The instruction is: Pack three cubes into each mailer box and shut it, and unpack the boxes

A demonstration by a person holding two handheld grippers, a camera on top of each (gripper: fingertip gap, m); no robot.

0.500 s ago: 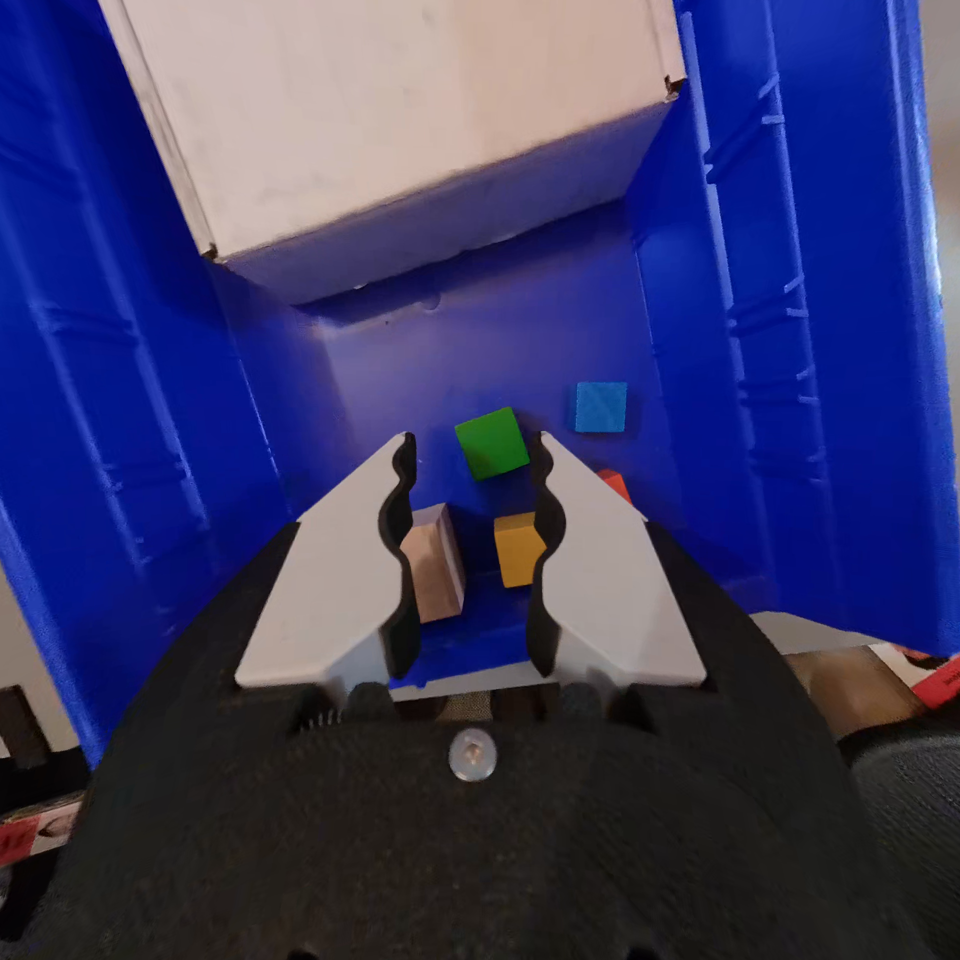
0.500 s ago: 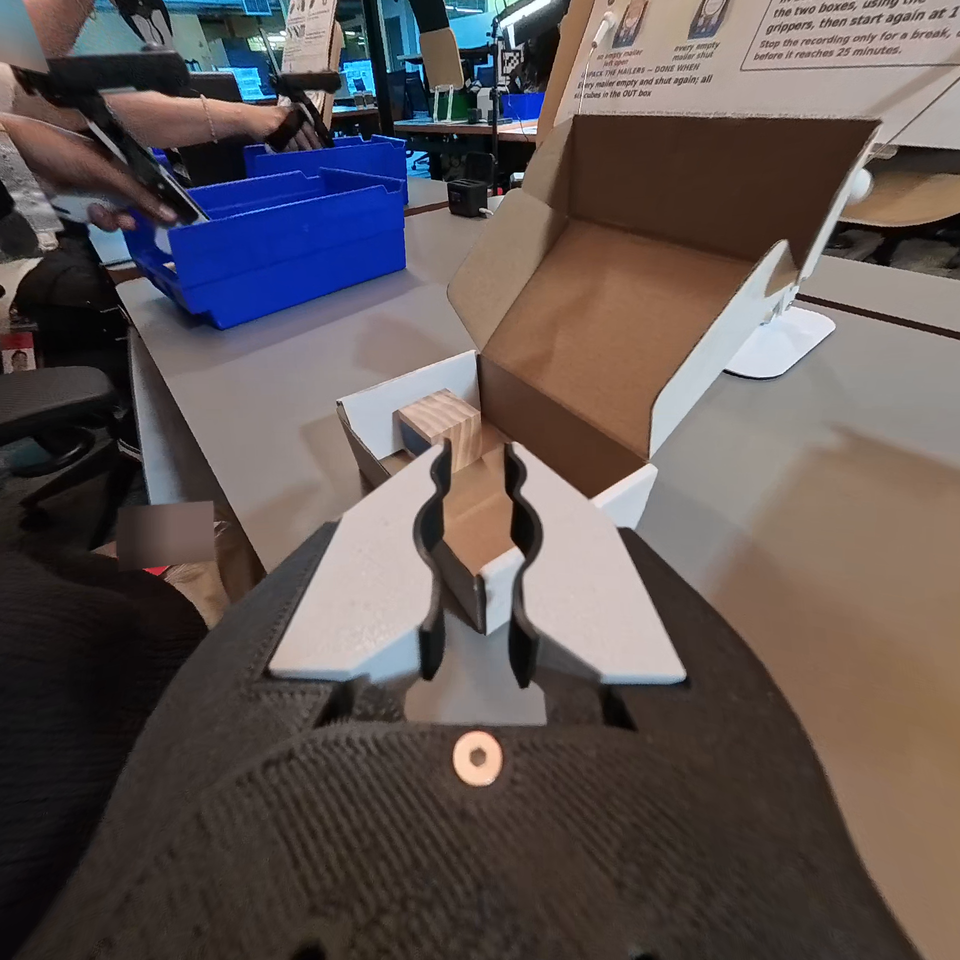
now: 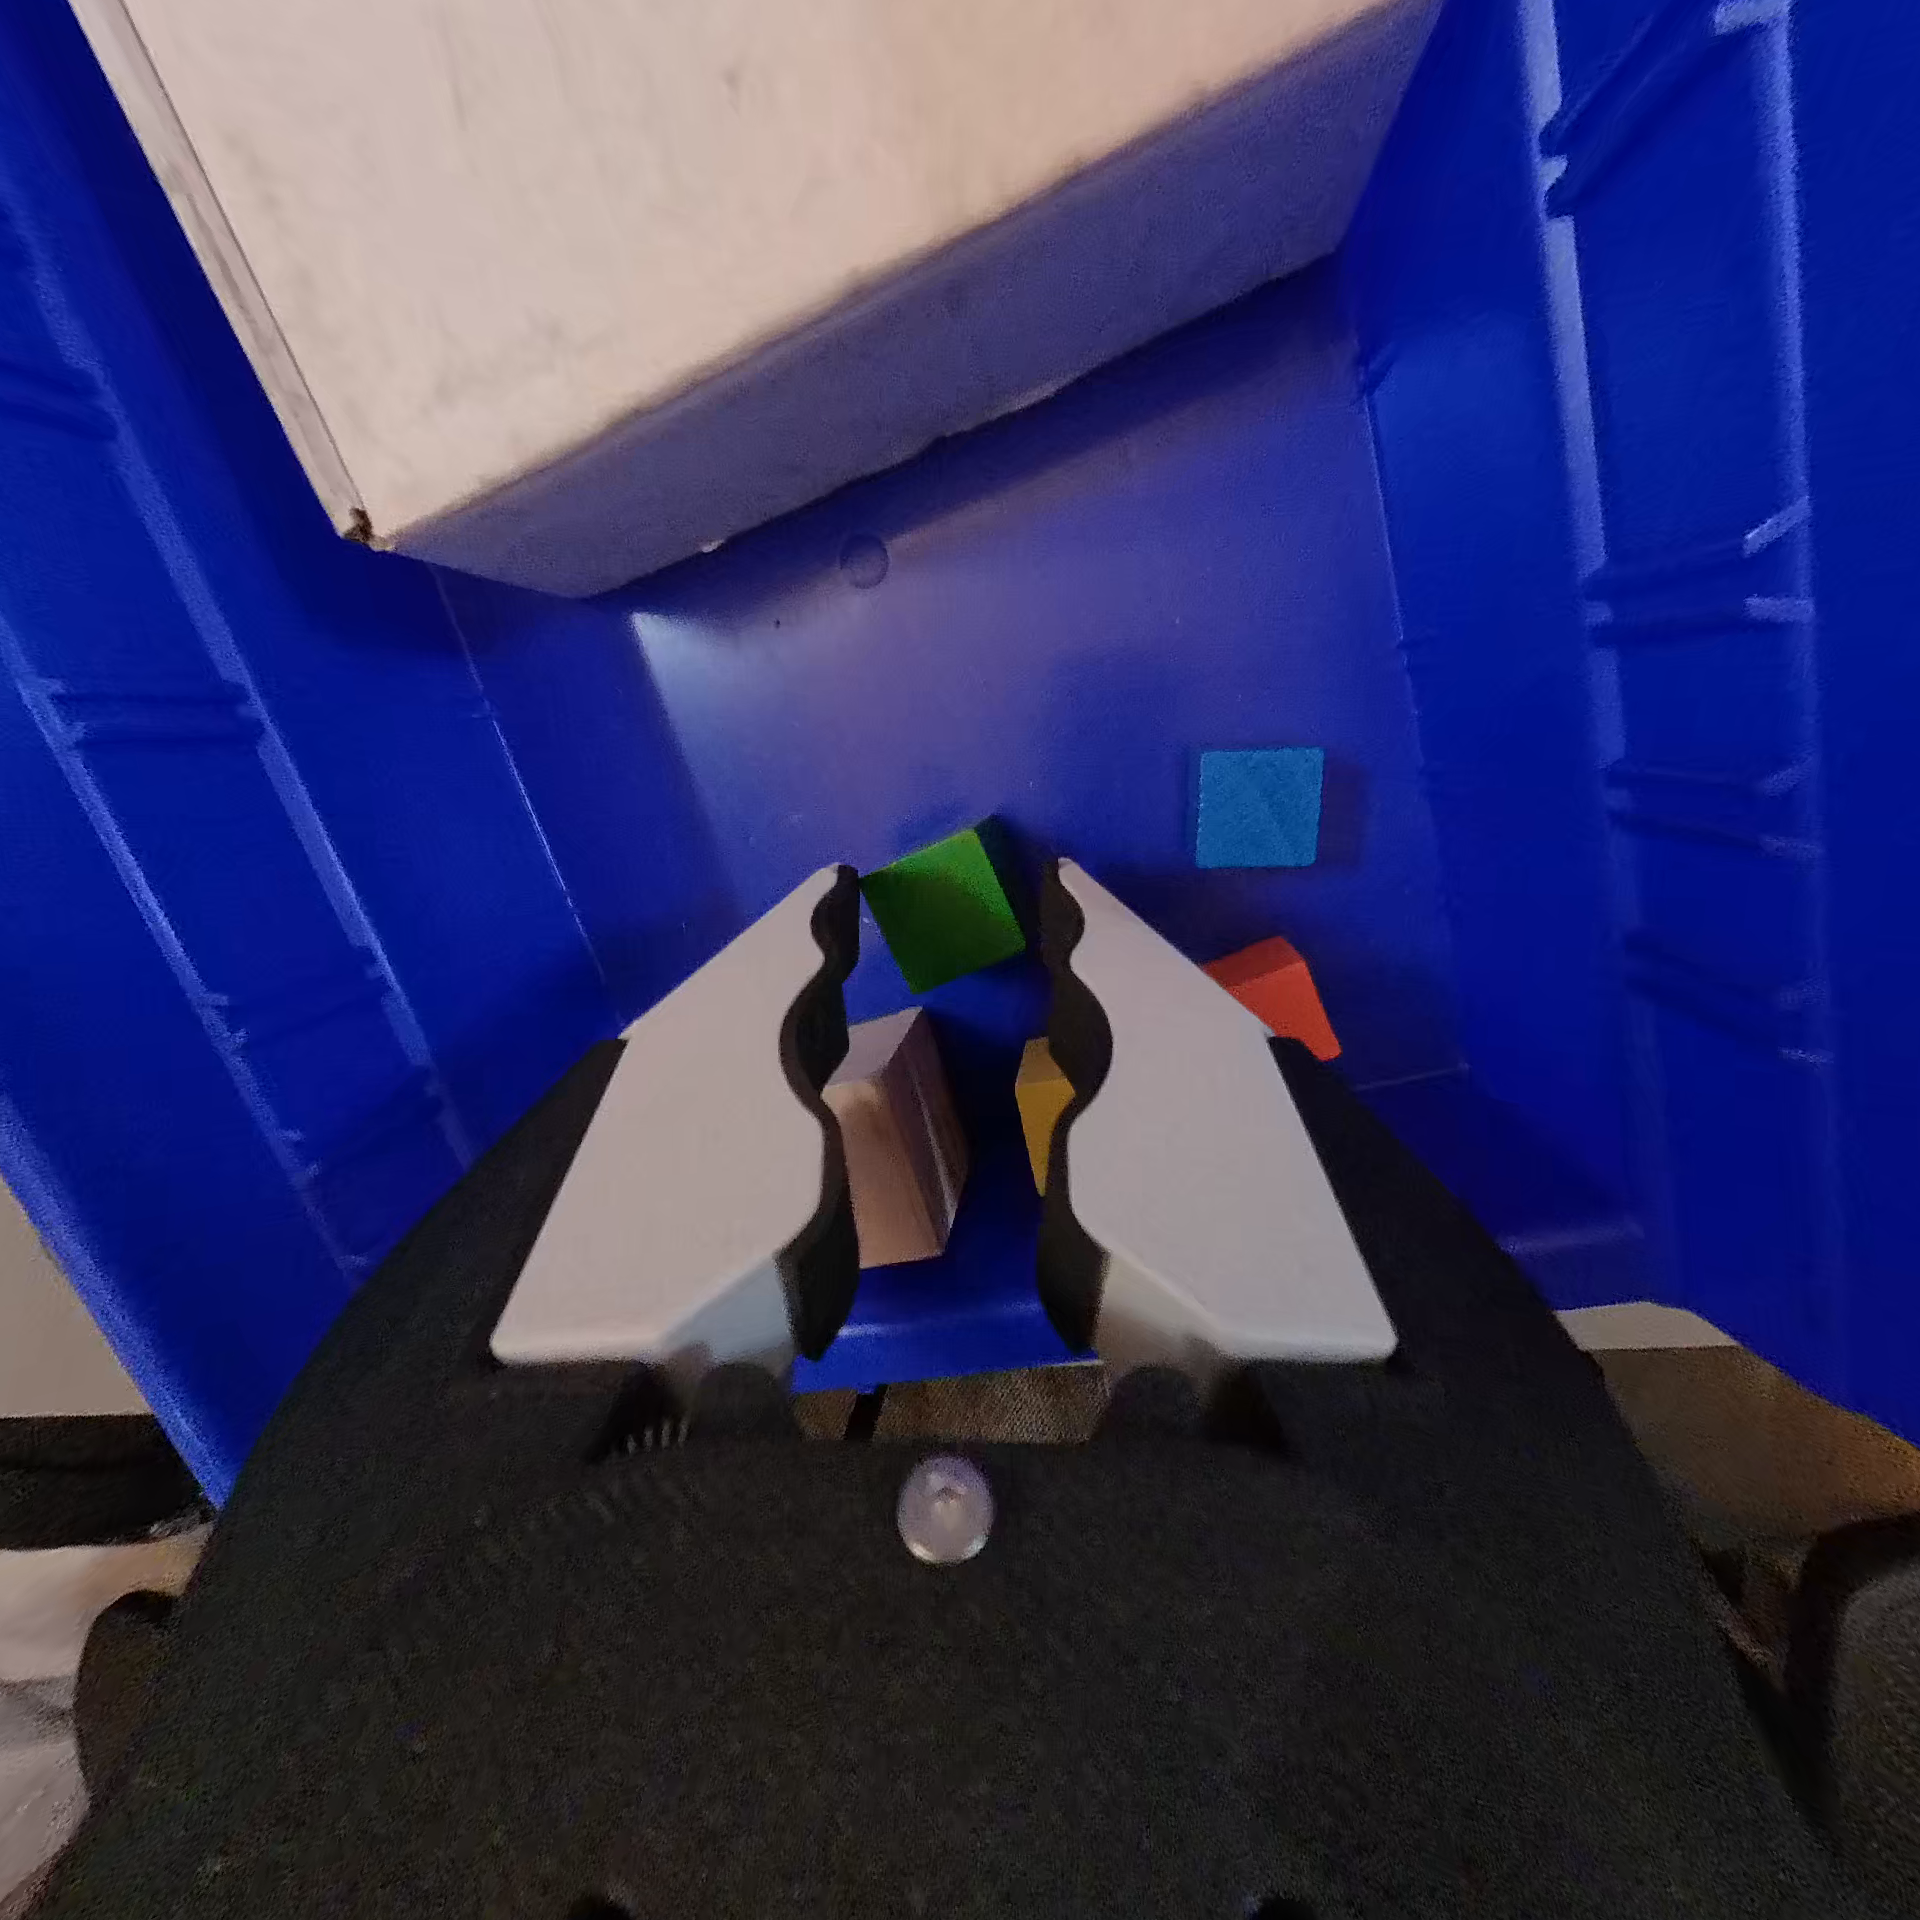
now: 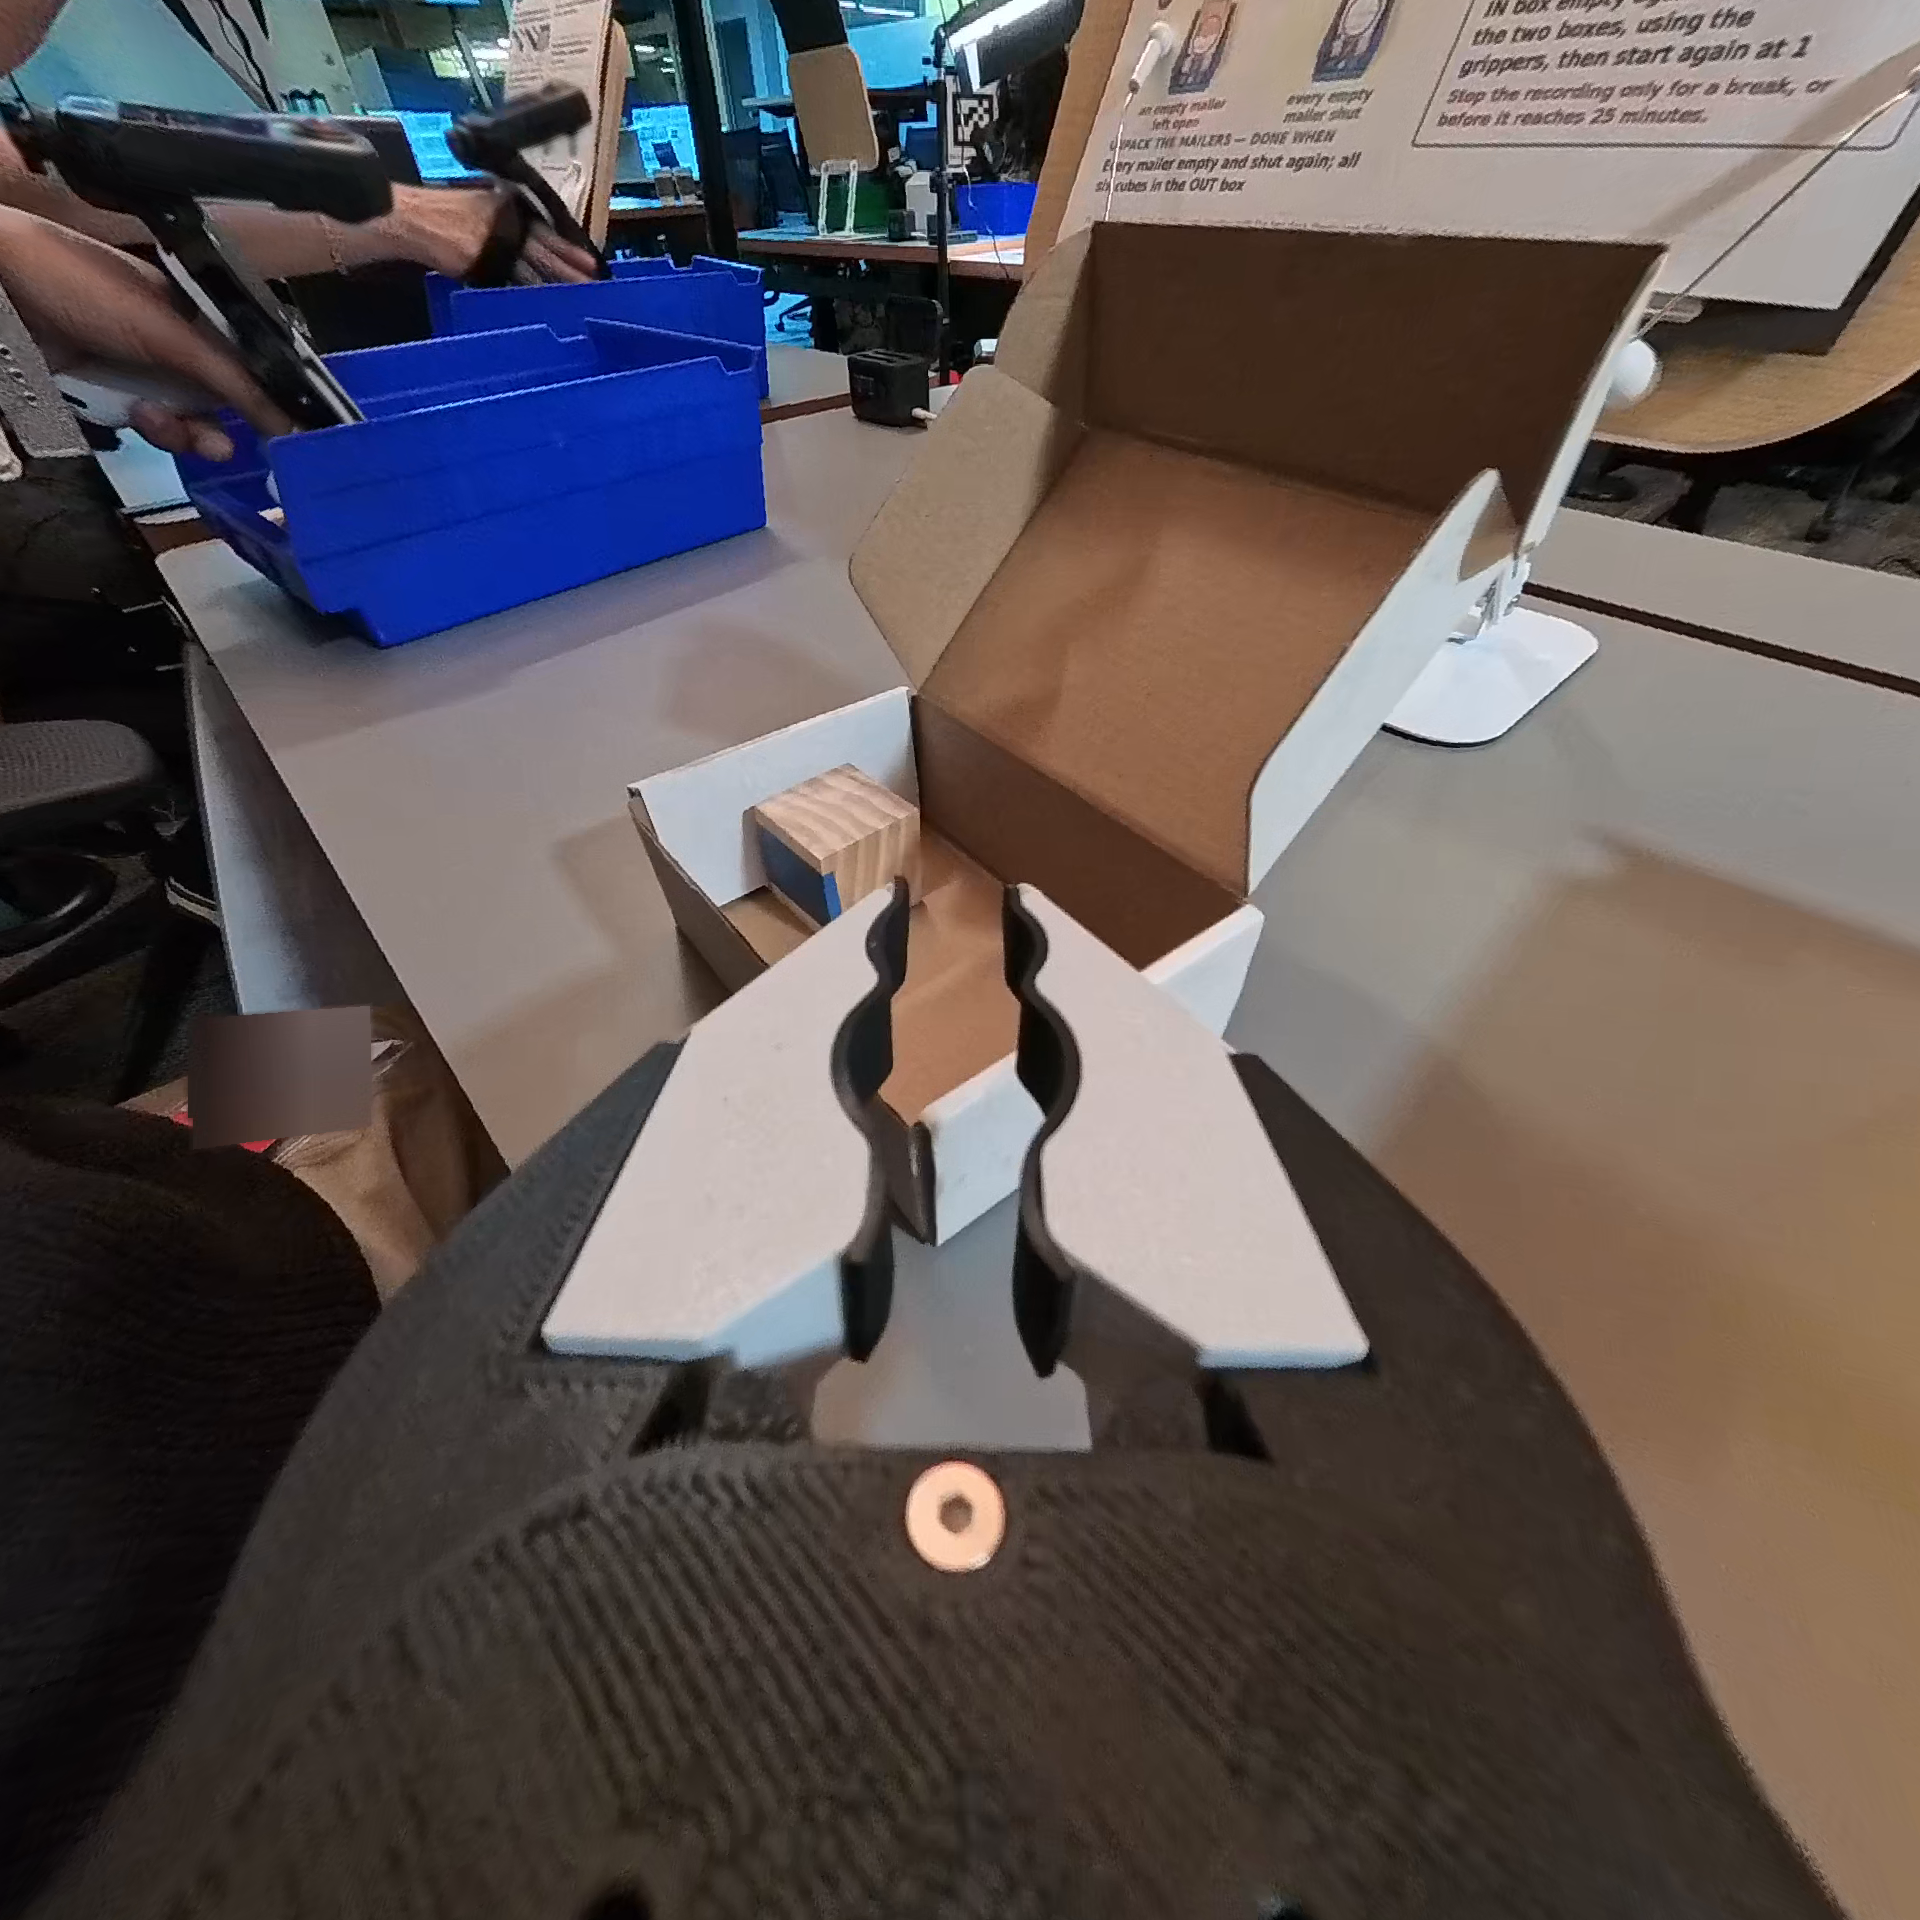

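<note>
In the left wrist view my left gripper [image 3: 951, 878] is open inside a blue bin [image 3: 312, 831], low over loose cubes. A green cube [image 3: 945, 925] lies at its fingertips. A plain wooden cube [image 3: 894, 1143] and a yellow cube [image 3: 1042, 1101] show between the fingers. A red cube [image 3: 1273, 992] and a light blue cube [image 3: 1259, 808] lie to the right. A shut white mailer box [image 3: 727, 260] fills the bin's far end. My right gripper [image 4: 956, 899] is open and empty over the near corner of an open mailer box [image 4: 1195, 623], which holds a wooden cube [image 4: 842, 831].
In the right wrist view the blue bin [image 4: 499, 488] stands at the table's far left, with a hand and the left gripper [image 4: 260, 343] in it. A second blue bin [image 4: 623, 301] stands behind. A white stand [image 4: 1496, 665] with a sign is behind the open box. Spacing between my two grippers at the tips: around 55 cm.
My left gripper has moved down and forward in the bin, so the green cube now sits at its fingertips. My right gripper has barely moved.
</note>
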